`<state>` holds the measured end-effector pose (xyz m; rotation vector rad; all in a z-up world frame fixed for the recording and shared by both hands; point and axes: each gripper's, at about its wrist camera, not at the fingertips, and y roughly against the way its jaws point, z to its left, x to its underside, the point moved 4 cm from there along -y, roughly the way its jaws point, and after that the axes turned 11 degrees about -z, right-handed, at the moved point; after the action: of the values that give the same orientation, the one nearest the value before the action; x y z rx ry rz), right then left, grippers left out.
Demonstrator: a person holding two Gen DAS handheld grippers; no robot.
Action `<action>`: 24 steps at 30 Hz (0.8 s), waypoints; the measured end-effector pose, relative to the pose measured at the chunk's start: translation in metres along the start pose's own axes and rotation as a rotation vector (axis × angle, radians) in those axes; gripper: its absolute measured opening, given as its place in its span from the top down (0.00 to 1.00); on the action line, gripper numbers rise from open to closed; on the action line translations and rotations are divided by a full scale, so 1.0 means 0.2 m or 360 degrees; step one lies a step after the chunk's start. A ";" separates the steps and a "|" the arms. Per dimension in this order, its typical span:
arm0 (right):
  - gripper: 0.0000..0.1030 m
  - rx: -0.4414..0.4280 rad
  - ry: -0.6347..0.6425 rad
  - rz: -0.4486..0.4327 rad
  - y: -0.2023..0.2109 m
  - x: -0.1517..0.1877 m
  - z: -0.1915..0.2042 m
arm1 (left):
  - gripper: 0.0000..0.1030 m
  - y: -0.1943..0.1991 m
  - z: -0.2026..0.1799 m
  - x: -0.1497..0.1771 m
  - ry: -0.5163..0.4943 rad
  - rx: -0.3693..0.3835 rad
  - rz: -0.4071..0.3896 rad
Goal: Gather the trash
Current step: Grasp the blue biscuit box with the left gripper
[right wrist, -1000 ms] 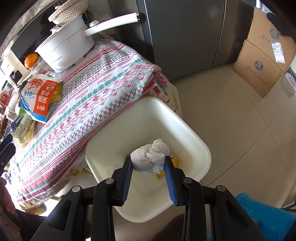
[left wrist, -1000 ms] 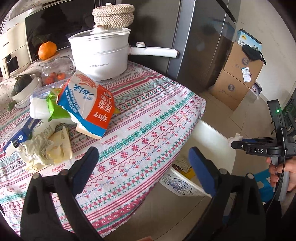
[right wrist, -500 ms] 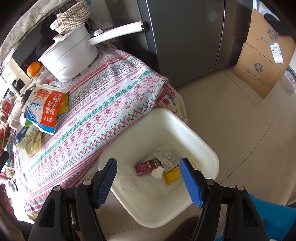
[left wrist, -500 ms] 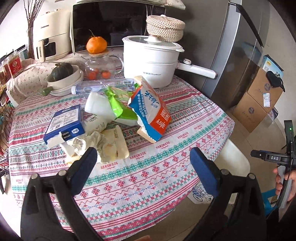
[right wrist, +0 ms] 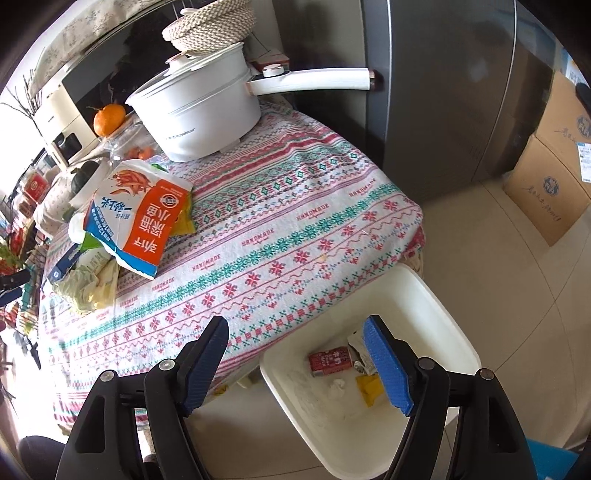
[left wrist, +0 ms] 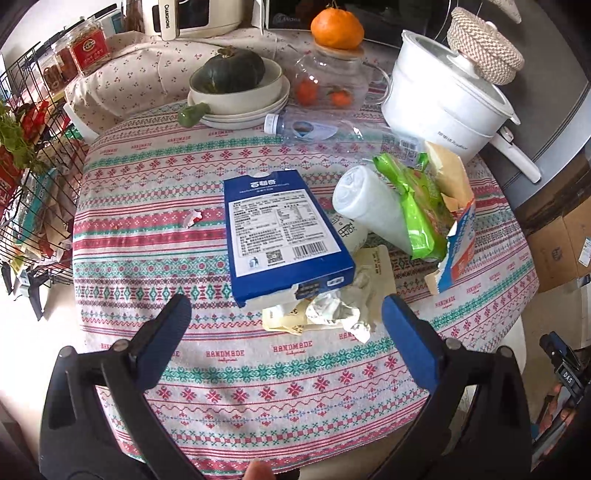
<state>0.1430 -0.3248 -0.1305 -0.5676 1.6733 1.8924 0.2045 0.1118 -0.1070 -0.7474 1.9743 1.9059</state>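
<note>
Over the patterned tablecloth my left gripper hangs open and empty, just short of a trash pile. The pile holds a blue box, crumpled paper, a white bottle, a green wrapper and an orange-and-white bag. A clear plastic bottle lies farther back. My right gripper is opening with nothing between its jaws, above the table's edge and the white bin. In the bin lie a red carton, a white wad and a yellow piece.
A white pot with a long handle and a woven lid stands at the back right. A bowl with a squash, an orange and a glass jar stand behind the trash. A wire rack is at the left; fridge and cardboard boxes at the right.
My right gripper opened and let the white wad fall into the bin, then drew back toward the table. My left gripper swung from the table's edge to in front of the trash pile.
</note>
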 end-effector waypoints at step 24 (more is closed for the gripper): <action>0.25 -0.0026 0.0104 0.0042 -0.15 -0.05 0.16 | 0.10 -0.29 0.06 -0.01 0.0223 0.0047 0.0154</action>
<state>0.1715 -0.2919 -0.1424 -0.6225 1.7156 1.9273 0.2358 0.1251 -0.1553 -0.8119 2.1546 1.9213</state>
